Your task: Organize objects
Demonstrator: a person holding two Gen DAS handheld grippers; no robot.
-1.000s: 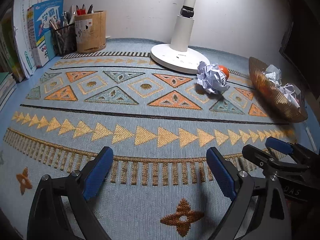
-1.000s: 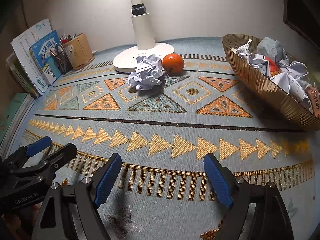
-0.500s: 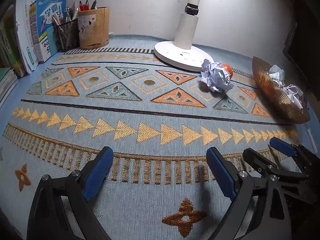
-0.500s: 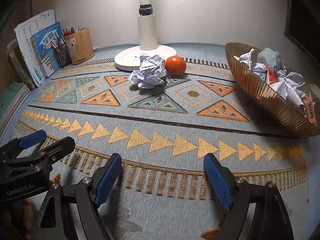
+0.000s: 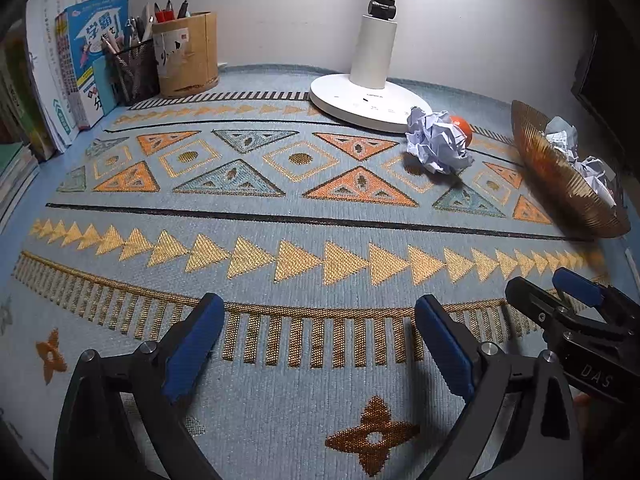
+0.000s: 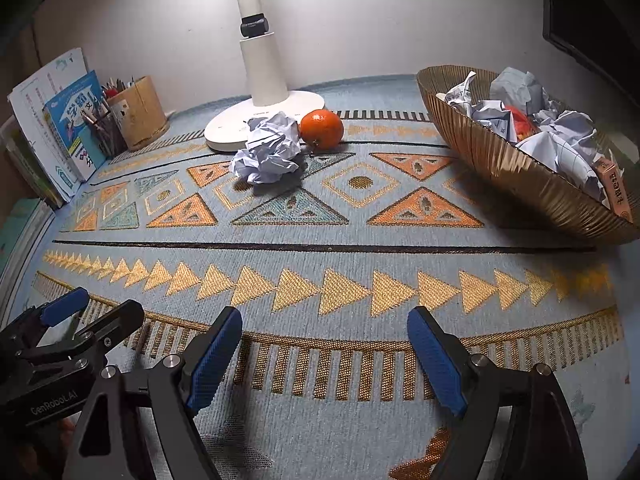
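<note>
A crumpled white paper ball (image 6: 270, 150) lies on the patterned blue mat by the lamp base, touching an orange (image 6: 322, 129) behind it. Both also show in the left wrist view: the paper ball (image 5: 438, 142) and the orange (image 5: 462, 128), mostly hidden behind the paper. A gold ribbed bowl (image 6: 516, 172) at the right holds several crumpled papers and a small box; it also shows in the left wrist view (image 5: 560, 176). My left gripper (image 5: 318, 344) and right gripper (image 6: 324, 356) are both open and empty, low over the mat's near edge, side by side.
A white lamp base (image 5: 368, 100) with its pole stands at the back. A wooden pen cup (image 5: 186, 54), a mesh pen holder (image 5: 130, 68) and upright books (image 5: 80, 68) line the back left. A dark monitor edge (image 6: 592, 12) is at the far right.
Both grippers have moved slightly forward and tilted, so the paper ball, orange and bowl sit a little nearer in view. Jaws stay open; nothing on the mat has moved.
</note>
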